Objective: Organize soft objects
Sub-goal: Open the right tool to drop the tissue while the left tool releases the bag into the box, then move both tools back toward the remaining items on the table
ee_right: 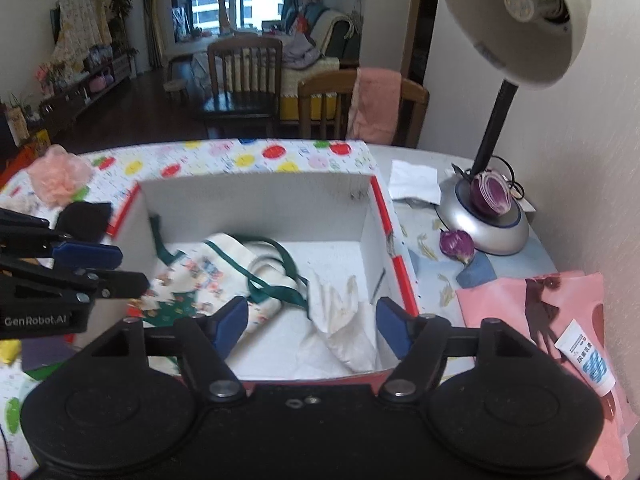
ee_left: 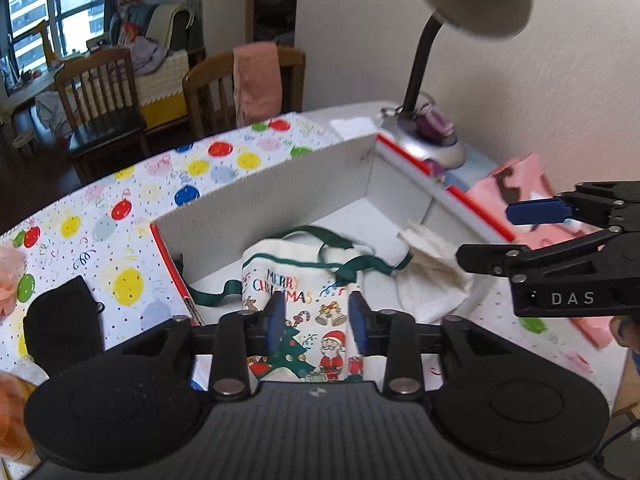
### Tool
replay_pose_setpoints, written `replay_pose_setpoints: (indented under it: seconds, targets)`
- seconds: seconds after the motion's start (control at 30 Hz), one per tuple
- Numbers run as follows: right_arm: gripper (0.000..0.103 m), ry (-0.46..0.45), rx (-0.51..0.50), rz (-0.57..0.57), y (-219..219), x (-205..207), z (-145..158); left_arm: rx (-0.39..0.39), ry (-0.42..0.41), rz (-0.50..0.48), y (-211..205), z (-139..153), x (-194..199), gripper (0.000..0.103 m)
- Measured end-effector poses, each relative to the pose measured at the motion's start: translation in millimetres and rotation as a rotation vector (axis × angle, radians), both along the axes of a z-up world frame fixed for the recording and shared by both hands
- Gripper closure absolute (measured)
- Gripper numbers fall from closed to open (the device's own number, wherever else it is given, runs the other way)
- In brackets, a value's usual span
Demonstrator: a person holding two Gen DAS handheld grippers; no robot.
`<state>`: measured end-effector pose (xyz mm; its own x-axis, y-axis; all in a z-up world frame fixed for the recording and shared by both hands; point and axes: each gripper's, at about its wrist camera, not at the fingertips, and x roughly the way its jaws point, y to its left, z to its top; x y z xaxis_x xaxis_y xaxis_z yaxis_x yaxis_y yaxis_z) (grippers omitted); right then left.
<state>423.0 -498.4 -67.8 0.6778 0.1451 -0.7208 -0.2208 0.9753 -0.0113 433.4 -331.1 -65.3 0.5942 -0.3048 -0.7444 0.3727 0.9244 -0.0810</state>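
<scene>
A white box [ee_left: 280, 196] with red edges stands on the table; it also shows in the right wrist view [ee_right: 256, 200]. A Christmas-print cloth bag [ee_left: 304, 280] with green straps lies partly in it. My left gripper [ee_left: 318, 322] has its blue pads on either side of the bag's near end; whether they press it is unclear. A white cloth [ee_right: 340, 312] lies in the box's right part, also seen in the left wrist view [ee_left: 432, 264]. My right gripper [ee_right: 312, 324] is open above the box's near edge, holding nothing. A black cloth [ee_left: 60, 328] lies left of the box.
A desk lamp [ee_right: 488, 224] stands at the right by the wall, with purple items at its base. A pink sheet [ee_right: 532, 312] and a small tube [ee_right: 588, 360] lie at the right. A pink puff [ee_right: 60, 176] lies at the back left. Wooden chairs [ee_right: 244, 80] stand beyond the table.
</scene>
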Motion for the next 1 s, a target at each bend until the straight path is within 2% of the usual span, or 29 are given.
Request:
replay_pose_setpoints:
  seconds: [0.03,0.07,0.17,0.33,0.6,0.73,0.87,0.93,1.0]
  targets:
    - [0.031,-0.007,0.007,0.004,2.2,-4.0,3.9,-0.008,-0.013,-0.006,2.4,4.5,-5.3,0.039]
    - [0.03,-0.016,0.014,0.01,4.2,-8.2,7.8,-0.015,-0.031,-0.009,5.1,9.5,-11.6,0.037]
    - [0.028,-0.045,0.034,0.027,12.5,-20.4,19.9,-0.022,-0.081,-0.014,14.6,23.4,-29.3,0.037]
    - [0.024,-0.09,0.083,0.039,30.6,-45.8,38.3,-0.06,-0.1,-0.004,38.8,40.3,-56.5,0.037]
    - [0.017,-0.151,0.133,0.098,75.8,-89.7,61.4,-0.074,-0.157,0.052,96.8,55.9,-101.8,0.036]
    - [0.013,-0.18,0.122,0.122,104.5,-108.4,66.1,-0.082,-0.168,0.097,131.2,60.3,-122.9,0.031]
    - [0.011,-0.182,0.136,0.143,131.3,-122.1,66.2,-0.081,-0.179,0.134,164.2,62.2,-143.3,0.03]
    - [0.01,-0.182,0.152,0.152,142.3,-127.7,64.8,-0.085,-0.181,0.149,181.2,62.9,-152.0,0.022]
    - [0.009,-0.185,0.158,0.162,154.9,-134.2,63.6,-0.093,-0.19,0.166,198.7,64.1,-161.5,0.019]
